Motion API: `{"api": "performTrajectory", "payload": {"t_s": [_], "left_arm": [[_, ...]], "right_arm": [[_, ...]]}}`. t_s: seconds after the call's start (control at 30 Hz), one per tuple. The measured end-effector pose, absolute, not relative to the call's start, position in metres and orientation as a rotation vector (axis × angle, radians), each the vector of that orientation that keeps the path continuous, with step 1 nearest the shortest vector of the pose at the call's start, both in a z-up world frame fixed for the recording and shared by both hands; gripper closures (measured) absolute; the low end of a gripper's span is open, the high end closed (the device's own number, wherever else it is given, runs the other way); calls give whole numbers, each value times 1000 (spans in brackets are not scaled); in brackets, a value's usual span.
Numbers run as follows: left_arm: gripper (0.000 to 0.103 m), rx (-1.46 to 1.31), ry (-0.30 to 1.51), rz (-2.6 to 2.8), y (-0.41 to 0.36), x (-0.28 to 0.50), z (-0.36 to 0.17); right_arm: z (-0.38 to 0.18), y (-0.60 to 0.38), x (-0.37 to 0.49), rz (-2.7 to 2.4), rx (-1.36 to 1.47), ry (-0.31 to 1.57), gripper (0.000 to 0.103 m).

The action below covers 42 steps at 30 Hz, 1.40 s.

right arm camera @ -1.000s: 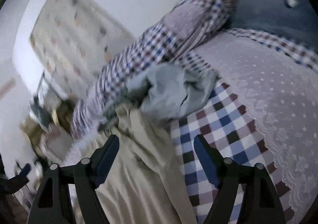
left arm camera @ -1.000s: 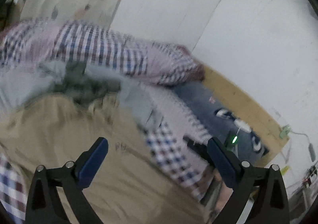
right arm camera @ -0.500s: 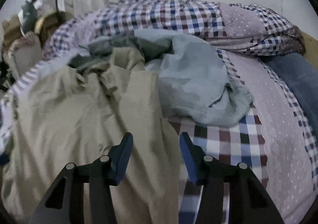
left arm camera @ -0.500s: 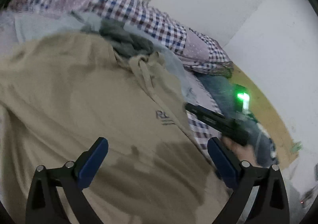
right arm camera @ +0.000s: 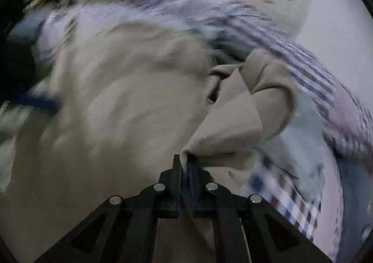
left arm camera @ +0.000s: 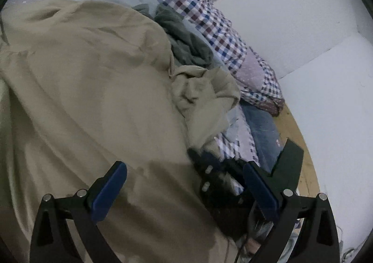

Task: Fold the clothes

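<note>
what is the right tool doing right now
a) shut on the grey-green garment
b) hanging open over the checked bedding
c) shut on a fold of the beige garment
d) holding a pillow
c: in the right wrist view the right tool has its fingers pressed together with a fold of the beige garment pinched between them, the cloth rising from the tips; the left tool hangs open above the same garment.
</note>
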<state>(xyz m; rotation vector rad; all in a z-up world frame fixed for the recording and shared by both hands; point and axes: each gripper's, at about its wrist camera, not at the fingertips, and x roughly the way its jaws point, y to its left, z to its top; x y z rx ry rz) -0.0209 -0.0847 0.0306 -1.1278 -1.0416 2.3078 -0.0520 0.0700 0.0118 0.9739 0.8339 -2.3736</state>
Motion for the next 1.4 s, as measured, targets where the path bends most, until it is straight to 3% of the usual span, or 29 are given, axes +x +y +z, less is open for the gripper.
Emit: {"api": "performTrajectory", "payload": {"t_s": [0.07, 0.17, 0.2, 0.43, 0.6, 0.67, 0.73, 0.77, 0.8, 1.13, 1.23, 1.3, 1.4], "left_arm": [[2, -1140, -1068, 2316, -90, -23, 29], [2, -1148, -1089, 2344, -98, -23, 26], [2, -1147, -1092, 2355, -100, -22, 26], [2, -1148, -1137, 2358, -107, -23, 24], [2, -1130, -1194, 2349, -116, -29, 23], [2, -1128, -1223, 2332, -119, -30, 21], [2, -1126, -1252, 2314, -123, -31, 20], [2, -1123, -1267, 2307, -125, -32, 19], [2, -1120, -1282, 2301, -127, -32, 19], [2, -1076, -1441, 2272, -155, -31, 17], [2, -1073, -1441, 2280, -156, -32, 18], [2, -1078, -1437, 2278, -155, -34, 18], [2, -1085, -1429, 2276, -154, -37, 18]], "right_arm": [[11, 67, -45, -2317, 988, 839, 87], [29, 86, -42, -2291, 978, 697, 59], [38, 96, -43, -2293, 970, 615, 54], [73, 183, -102, -2430, 1029, 76, 52], [55, 181, -148, -2360, 1145, -130, 50], [44, 166, -154, -2324, 1164, -142, 51], [37, 145, -152, -2278, 1162, -110, 63], [38, 133, -148, -2261, 1146, -60, 92], [41, 120, -138, -2247, 1117, 4, 98], [40, 40, -41, -1997, 1054, 422, 94], [42, 47, -25, -1942, 1072, 404, 85], [50, 61, -19, -1927, 1062, 344, 62], [65, 82, -16, -1973, 1042, 276, 55]]}}
